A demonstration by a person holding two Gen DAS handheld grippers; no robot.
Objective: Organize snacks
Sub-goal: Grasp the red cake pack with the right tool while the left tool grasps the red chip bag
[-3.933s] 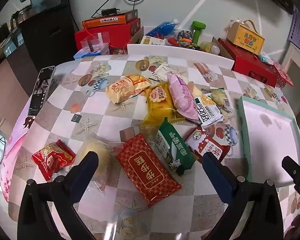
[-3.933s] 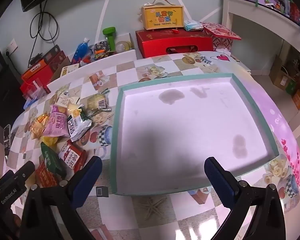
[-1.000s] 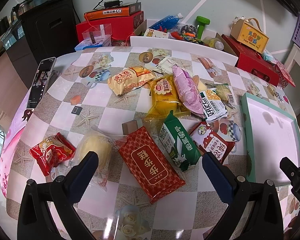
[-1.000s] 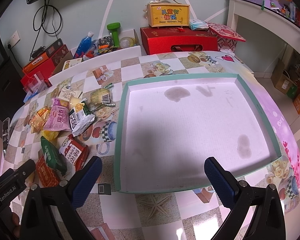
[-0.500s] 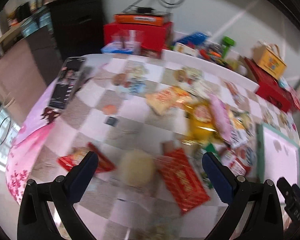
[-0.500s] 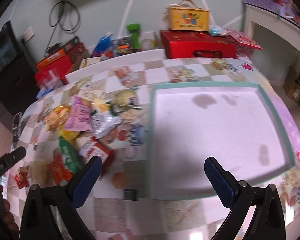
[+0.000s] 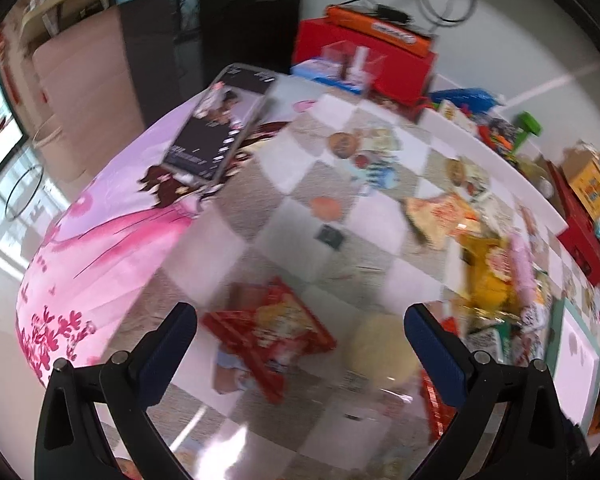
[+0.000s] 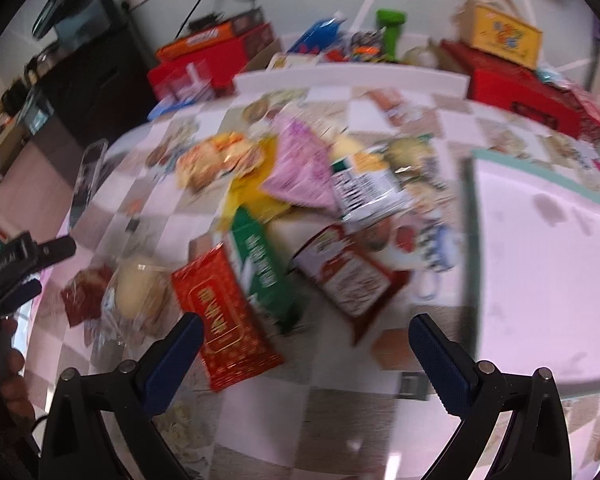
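Note:
Several snack packs lie on the checked tablecloth. My left gripper [image 7: 300,332] is open and empty above a small red snack pack [image 7: 272,336]; a pale round bun in clear wrap [image 7: 380,354] lies to its right. My right gripper [image 8: 304,344] is open and empty above a long red pack [image 8: 224,324], a green pack [image 8: 260,264] and a red-and-white pack [image 8: 348,276]. A pink pack [image 8: 304,168], a yellow pack [image 8: 252,196] and an orange pack [image 8: 220,160] lie farther back. The green-rimmed tray [image 8: 470,240] is at the right. Both views are blurred.
A phone [image 7: 220,128] lies at the table's far left edge. Red boxes [image 7: 364,60], a yellow gift box [image 8: 500,36] and a green bottle [image 8: 392,28] stand behind the table. The left gripper also shows at the left of the right wrist view [image 8: 20,264].
Both grippers have swung left. The left one now looks over the small red pack and phone; the right one has left the tray and faces the snack pile.

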